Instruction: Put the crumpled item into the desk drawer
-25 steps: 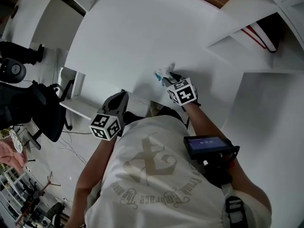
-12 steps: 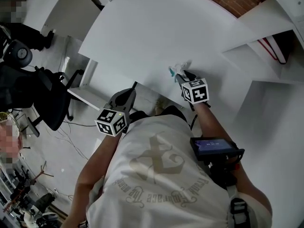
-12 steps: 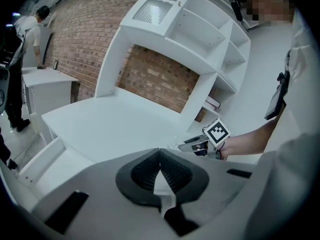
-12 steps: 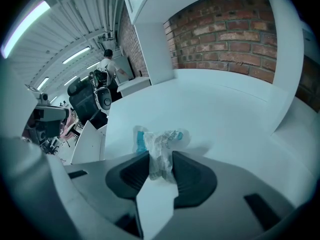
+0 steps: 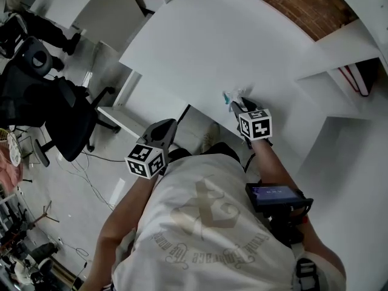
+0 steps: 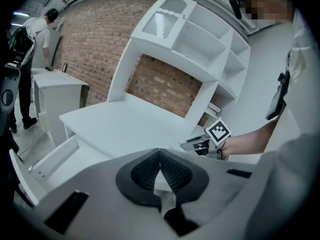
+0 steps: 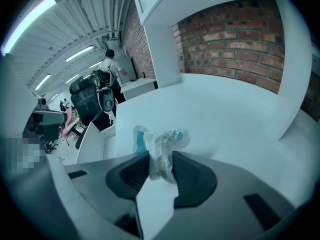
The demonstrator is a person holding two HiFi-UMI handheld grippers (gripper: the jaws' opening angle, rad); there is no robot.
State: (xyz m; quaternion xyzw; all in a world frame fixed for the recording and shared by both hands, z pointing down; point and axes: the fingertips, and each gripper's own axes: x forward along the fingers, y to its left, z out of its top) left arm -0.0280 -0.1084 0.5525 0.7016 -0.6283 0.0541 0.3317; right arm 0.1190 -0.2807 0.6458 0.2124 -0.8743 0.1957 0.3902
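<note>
A crumpled white and teal wrapper is pinched between the pads of my right gripper, just above the white desk top. In the head view the right gripper holds the wrapper near the desk's front edge. The open desk drawer sticks out at the desk's left; in the head view the drawer lies left of the held wrapper. My left gripper is shut with nothing in it and hangs in front of the desk, to the right of the drawer.
A black office chair stands left of the desk. White shelves rise at the desk's right, with a brick wall behind. A person stands at another desk farther off. Cables lie on the floor.
The head view has shifted, so desk and grippers sit more to the right and the chair and drawer show more. The right gripper still holds the wrapper over the desk's front edge.
</note>
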